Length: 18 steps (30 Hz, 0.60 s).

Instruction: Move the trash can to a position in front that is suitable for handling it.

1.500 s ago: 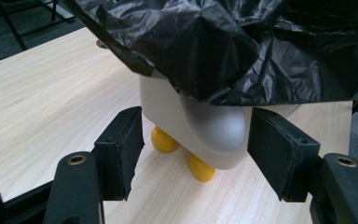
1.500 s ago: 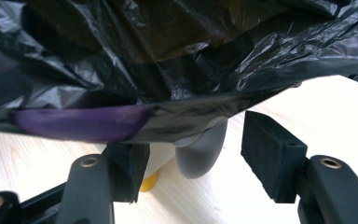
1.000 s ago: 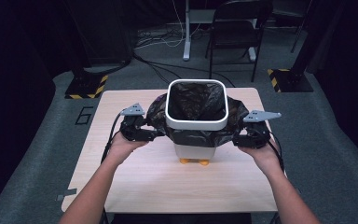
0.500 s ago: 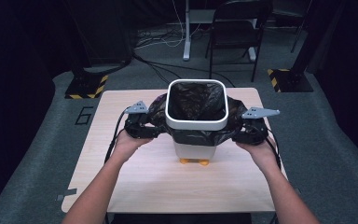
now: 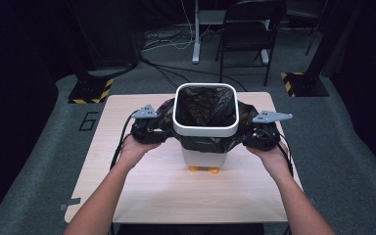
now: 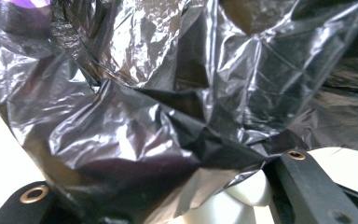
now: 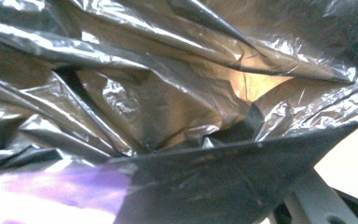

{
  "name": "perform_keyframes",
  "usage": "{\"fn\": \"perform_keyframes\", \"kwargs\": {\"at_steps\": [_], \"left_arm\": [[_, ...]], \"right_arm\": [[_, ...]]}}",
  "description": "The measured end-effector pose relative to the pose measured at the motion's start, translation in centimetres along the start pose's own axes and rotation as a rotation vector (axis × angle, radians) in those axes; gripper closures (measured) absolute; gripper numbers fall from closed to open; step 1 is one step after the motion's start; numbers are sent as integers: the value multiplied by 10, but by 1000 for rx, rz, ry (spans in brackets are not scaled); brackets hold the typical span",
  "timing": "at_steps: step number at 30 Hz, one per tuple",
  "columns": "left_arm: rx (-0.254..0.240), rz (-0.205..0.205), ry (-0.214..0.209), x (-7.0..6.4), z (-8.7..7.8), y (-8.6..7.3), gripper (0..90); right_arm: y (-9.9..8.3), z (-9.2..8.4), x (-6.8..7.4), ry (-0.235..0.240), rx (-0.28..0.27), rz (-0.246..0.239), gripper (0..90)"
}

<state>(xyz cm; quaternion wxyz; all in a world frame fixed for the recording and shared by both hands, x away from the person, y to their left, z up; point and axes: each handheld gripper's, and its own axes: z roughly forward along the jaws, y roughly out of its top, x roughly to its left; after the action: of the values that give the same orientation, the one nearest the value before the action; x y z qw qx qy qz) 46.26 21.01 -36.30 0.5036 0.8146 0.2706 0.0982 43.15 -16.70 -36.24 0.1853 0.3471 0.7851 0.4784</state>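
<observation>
Both claws, left gripper (image 5: pixel 162 132) and right gripper (image 5: pixel 247 137), closing around the bin bag (image 5: pixel 205 105); whether they pinch yet, can't tell. Thin, slippery, tearable film — grab bunched edge folds.

I count one white square-mouthed plastic bin (image 5: pixel 205 131) on my one pale wooden table (image 5: pixel 142 196), lined with one crinkled black plastic bag (image 5: pixel 206 105). It has two small orange feet (image 5: pixel 203 170). I hold two black two-jaw grippers, left gripper (image 5: pixel 152 131), right gripper (image 5: pixel 260 136). One black folding chair (image 5: pixel 247 29) stands behind.

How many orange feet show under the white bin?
2: the left foot and the right foot sit side by side under the white bin front; any behind would be hidden.
</observation>
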Motion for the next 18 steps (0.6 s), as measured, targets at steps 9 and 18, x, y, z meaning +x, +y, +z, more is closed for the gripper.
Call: {"fn": "perform_keyframes", "kwargs": {"at_steps": [9, 18], "left_arm": [[2, 20, 2, 0, -5, 0, 588], [-9, 42, 11, -2, -21, 1, 592]], "right_arm": [[3, 0, 7, -12, -7, -27, 609], [5, 1, 16, 2, -18, -39, 609]]}}
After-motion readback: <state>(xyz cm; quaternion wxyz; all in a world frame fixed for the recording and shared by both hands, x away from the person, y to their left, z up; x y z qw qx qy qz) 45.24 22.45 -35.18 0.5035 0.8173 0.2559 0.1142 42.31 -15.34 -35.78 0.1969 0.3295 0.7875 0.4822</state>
